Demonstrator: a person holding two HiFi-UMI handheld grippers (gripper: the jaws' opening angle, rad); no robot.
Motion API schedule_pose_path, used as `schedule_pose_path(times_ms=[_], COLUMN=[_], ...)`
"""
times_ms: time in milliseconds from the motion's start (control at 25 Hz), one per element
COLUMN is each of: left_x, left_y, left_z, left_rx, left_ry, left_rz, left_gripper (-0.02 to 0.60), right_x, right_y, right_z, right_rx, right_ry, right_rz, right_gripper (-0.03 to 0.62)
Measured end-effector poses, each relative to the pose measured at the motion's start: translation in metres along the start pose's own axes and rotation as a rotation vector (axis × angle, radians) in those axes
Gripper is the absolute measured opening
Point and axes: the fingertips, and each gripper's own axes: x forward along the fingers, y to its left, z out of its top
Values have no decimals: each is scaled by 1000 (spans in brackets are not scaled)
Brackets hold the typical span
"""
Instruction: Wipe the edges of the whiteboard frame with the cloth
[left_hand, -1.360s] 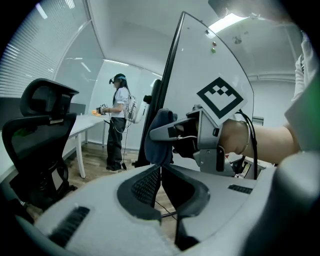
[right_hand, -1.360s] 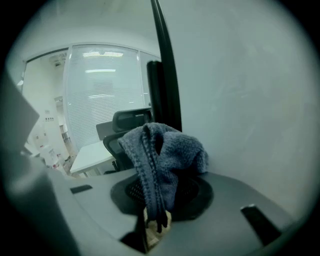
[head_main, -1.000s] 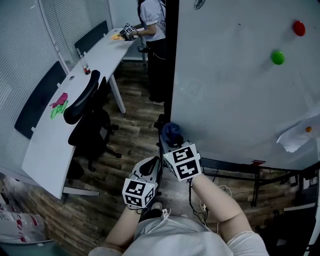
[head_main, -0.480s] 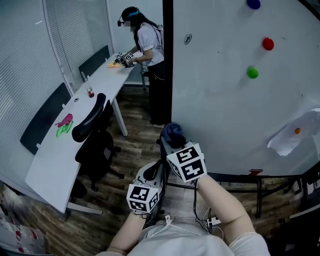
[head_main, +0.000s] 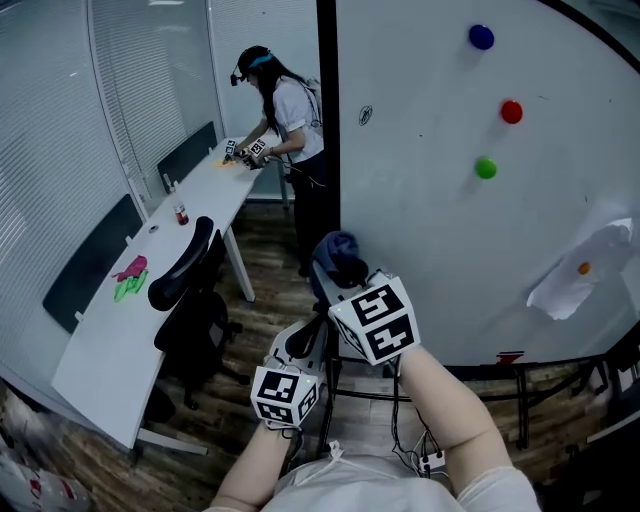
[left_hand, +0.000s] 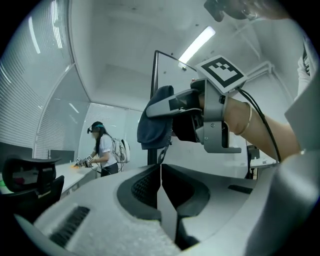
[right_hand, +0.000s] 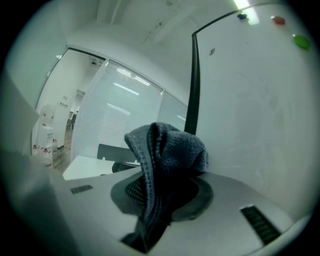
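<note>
The whiteboard (head_main: 450, 200) stands upright on my right, with its black left frame edge (head_main: 327, 130) running top to bottom. My right gripper (head_main: 335, 275) is shut on a dark blue cloth (head_main: 338, 258) and holds it close to the lower part of that frame edge. In the right gripper view the cloth (right_hand: 165, 160) bunches up between the jaws, with the black frame (right_hand: 193, 85) just behind. My left gripper (head_main: 305, 345) hangs lower and to the left, shut with nothing in it; the left gripper view shows its jaws pressed together below the right gripper (left_hand: 165, 112).
Coloured magnets (head_main: 511, 111) and a sheet of paper (head_main: 575, 270) sit on the board. A black office chair (head_main: 190, 290) and a long white desk (head_main: 130, 310) stand at the left. Another person (head_main: 280, 120) works at the desk's far end. Cables (head_main: 415, 450) lie below the board.
The head view has tilted upward, showing more of the board and the person at the desk. My right gripper with the cloth has risen slightly along the frame edge.
</note>
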Motion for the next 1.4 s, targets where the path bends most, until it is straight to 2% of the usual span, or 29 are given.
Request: schedule_pose_path(times_ms=[280, 400, 720, 1000, 1240, 1400], left_x=[3, 6, 21, 27, 30, 30], left_y=[-1, 2, 8, 19, 9, 9], left_z=[32, 42, 72, 117, 142, 164], left_rx=[59, 34, 27, 33, 90, 96], left_ry=[-63, -84, -129, -210, -172, -188], left_rz=[-38, -58, -89, -96, -179, -196], left_gripper=[20, 20, 20, 20, 20, 20], right_x=[-8, -10, -17, -23, -27, -30], right_y=[-12, -17, -33, -47, -57, -62], right_z=[46, 64, 115, 156, 196, 221], right_rx=[-57, -80, -152, -190, -210, -211], right_ry=[-74, -95, -158, -195, -219, -231], right_rz=[-29, -42, -83, -129, -180, -207], right_gripper=[78, 78, 78, 78, 78, 78])
